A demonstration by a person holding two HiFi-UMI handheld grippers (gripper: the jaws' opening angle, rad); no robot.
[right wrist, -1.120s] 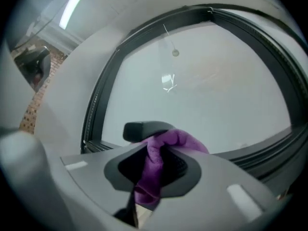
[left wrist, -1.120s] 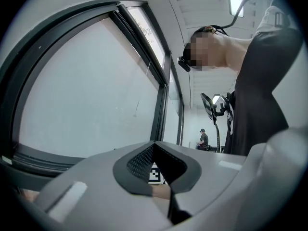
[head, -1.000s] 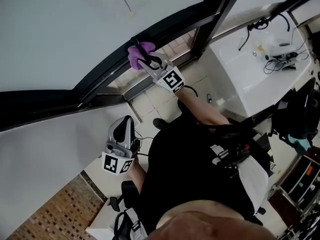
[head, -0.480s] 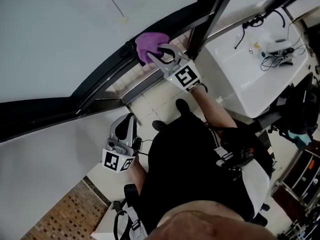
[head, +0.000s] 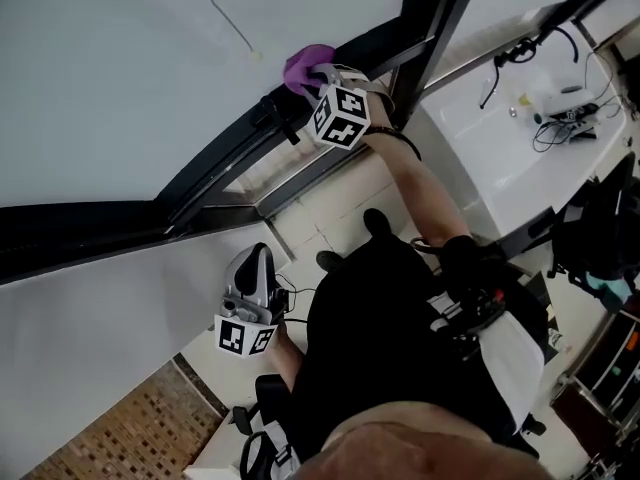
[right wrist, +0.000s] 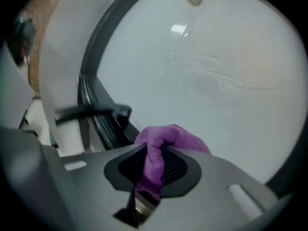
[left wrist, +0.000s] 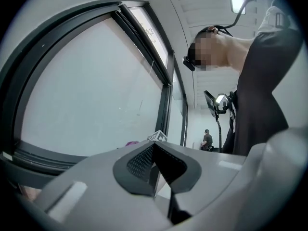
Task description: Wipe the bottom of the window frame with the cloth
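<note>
Two tools and one cloth are showing. The left tool (head: 256,256) is hanging low beside the person's dark-clad body, above the pale tiled floor (head: 335,203), and its ribbed black jaws are pressing together with nothing between them. Above it, the dark metal window frame (head: 225,158) is running diagonally across the room, edging one broad pane of smooth frosted glass (head: 120,78), and a single black lever handle (head: 276,118) is sticking out of its lower rail. Further right, the soft purple fleecy cloth (head: 304,65) is sitting bunched at the upper edge of that bottom rail, right by the glass. The right tool (head: 322,76) is reaching up to the rail, and its jaws are clamping on a fold of the cloth, which is bulging out past their tips. At the far right, a glossy white worktop (head: 500,163) is carrying several thin black cables (head: 560,120).
</note>
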